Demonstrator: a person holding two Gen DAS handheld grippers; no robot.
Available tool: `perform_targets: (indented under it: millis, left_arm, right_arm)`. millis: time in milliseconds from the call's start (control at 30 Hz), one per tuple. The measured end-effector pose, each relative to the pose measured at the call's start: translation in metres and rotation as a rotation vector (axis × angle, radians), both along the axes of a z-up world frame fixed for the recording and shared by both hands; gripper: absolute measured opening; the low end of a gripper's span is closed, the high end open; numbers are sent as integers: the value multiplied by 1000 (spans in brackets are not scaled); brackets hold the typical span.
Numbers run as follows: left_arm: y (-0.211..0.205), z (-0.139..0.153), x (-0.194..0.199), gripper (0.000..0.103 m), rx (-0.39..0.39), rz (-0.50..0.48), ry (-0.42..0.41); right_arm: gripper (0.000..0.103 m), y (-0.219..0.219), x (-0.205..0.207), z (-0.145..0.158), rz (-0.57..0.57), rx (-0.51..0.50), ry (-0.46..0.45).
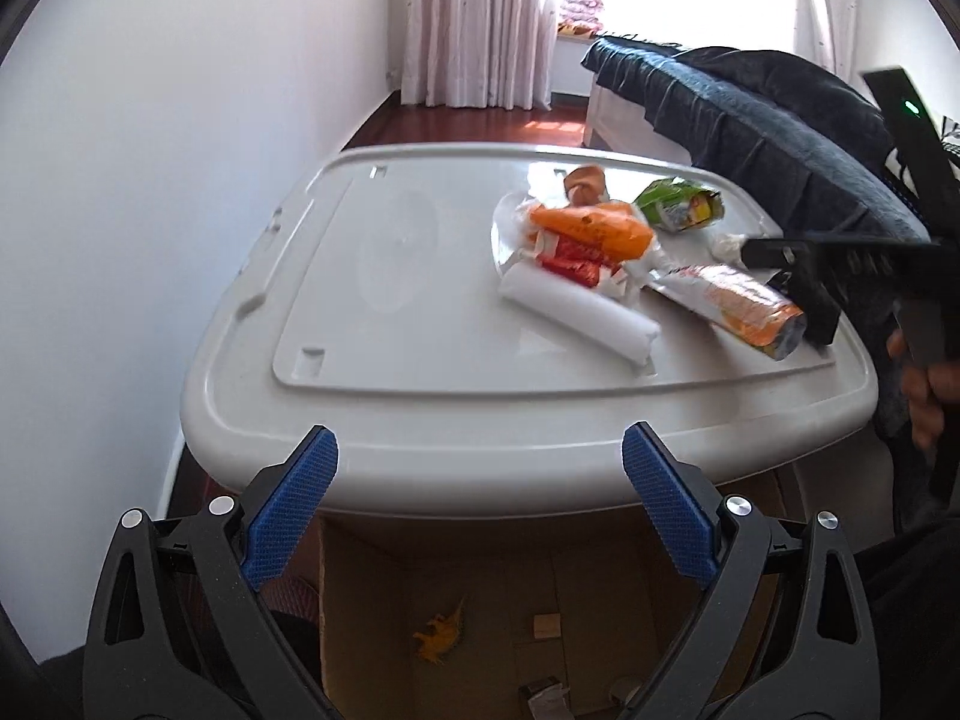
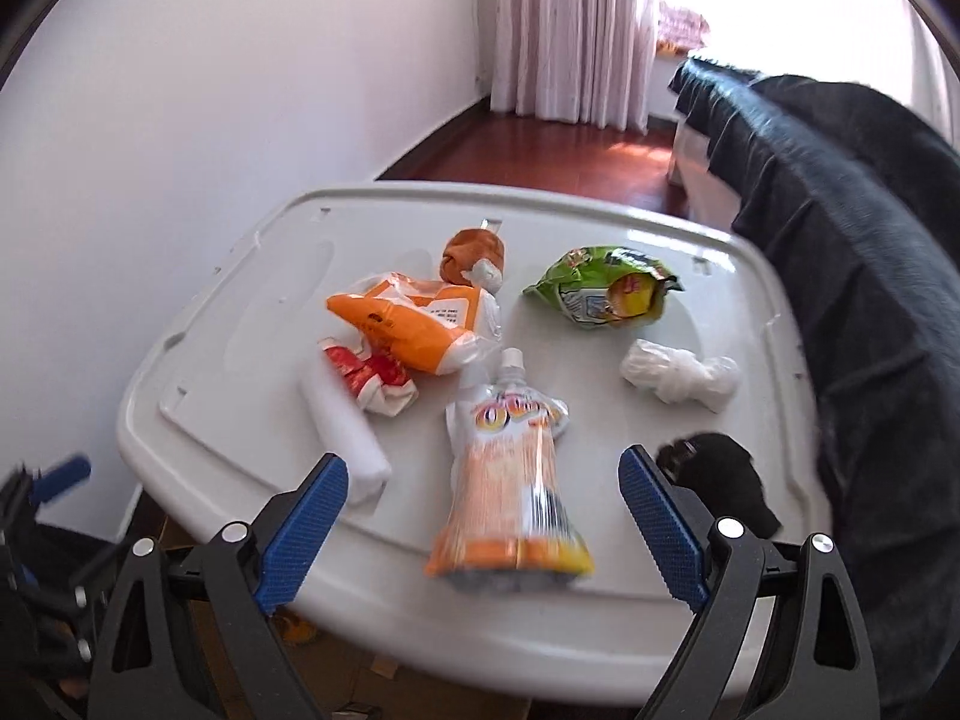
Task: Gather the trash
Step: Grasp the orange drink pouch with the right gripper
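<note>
Trash lies scattered on the white lid; nearest is the orange drink pouch, between the right gripper's wide-open, empty jaws. Looks light, soft, slick foil; best pinched across its flat middle. Left gripper also open, empty, off the lid's edge.

White wall on the left side, plain and unmarked. Floor: dark red-brown wood, with a sunlit patch near the far end. Window at the far end, overexposed by daylight. Curtain: pale pink, patterned, hanging to the floor beside the window. Bed on the right, white base, covered with a dark blue blanket.
</note>
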State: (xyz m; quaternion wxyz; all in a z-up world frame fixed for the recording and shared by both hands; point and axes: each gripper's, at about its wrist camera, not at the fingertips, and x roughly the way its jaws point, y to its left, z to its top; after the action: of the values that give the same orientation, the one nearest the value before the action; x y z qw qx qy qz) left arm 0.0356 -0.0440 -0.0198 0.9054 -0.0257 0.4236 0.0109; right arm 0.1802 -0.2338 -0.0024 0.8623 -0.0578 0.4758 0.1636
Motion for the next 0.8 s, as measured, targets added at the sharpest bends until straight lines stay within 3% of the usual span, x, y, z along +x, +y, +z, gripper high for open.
perform_targets:
  millis: [100,267,333,367,400,433,533,667,800]
  left_arm:
    - [5,-6,3,93,-12,17,27]
    - [9,-2,0,93,-8,28,-2]
    - [11,-2,0,93,-12,28,-4]
    - [12,-3,0,93,-18,27,-1]
    - [13,-4,1,93,-25,30,5]
    - [14,-5,2,93,-32,32,9]
    - [16,-6,3,93,-45,42,17]
    - [15,-8,3,93,-39,43,16]
    - [9,-9,7,93,-44,38,28]
  right_arm:
    - [90,11,28,-23,3,-38,93]
    - [90,15,38,-65,-20,-85,201]
    - [79,16,36,-85,-14,-118,259]
    - [79,15,31,-84,-11,-110,228]
    - [70,15,30,-84,-10,-106,234]
    - [54,14,29,-82,-8,-103,228]
    - [39,5,24,-80,-37,-71,221]
    - [34,-13,17,-73,-104,11,226]
    - [34,-33,-9,-29,-139,121,115]
